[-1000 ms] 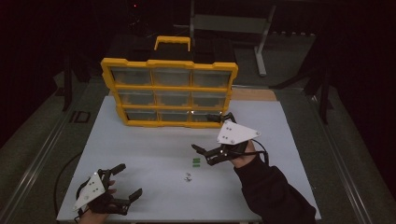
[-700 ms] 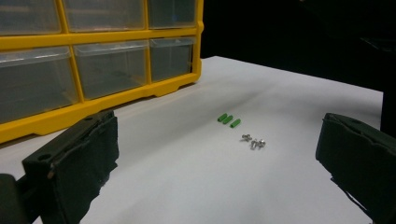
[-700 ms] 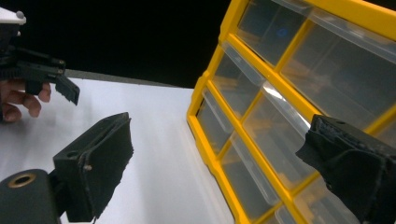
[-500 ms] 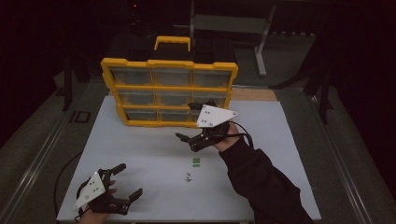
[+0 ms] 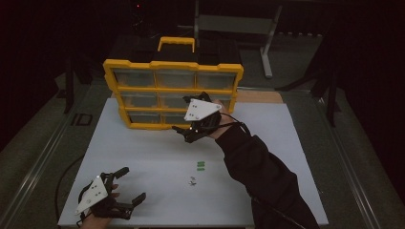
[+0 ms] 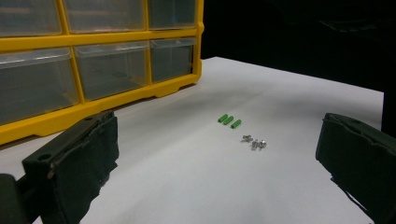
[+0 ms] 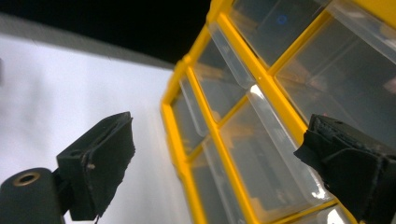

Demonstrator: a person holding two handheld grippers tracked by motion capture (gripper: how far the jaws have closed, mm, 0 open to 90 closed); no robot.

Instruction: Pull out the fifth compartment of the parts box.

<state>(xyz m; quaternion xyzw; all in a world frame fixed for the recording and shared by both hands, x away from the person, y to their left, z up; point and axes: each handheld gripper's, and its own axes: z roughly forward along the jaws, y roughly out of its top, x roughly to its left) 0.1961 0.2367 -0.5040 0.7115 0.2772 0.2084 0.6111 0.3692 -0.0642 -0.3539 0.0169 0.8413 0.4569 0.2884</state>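
A yellow drawer cabinet (image 5: 172, 93) with clear drawers stands upright at the back of the white table (image 5: 143, 152). My right gripper (image 5: 184, 114) is open, right in front of the cabinet's lower drawers. In the right gripper view its jaws (image 7: 222, 140) stand wide apart on either side of a clear drawer front (image 7: 261, 154), with nothing held. My left gripper (image 5: 133, 183) rests open near the table's front left corner, empty. Three small green pieces (image 5: 201, 165) and a few tiny screws (image 5: 192, 181) lie mid-table, and the left gripper view shows them ahead, the green pieces (image 6: 229, 120) and screws (image 6: 254, 141).
The cabinet (image 6: 93, 60) has a yellow carry handle (image 5: 176, 43) on top. A brown board (image 5: 258, 97) lies behind the table at the right. Metal rails run along both table sides. The surroundings are dark.
My right gripper has moved from the table's right side up and left to the cabinet's front. The left gripper has stayed put.
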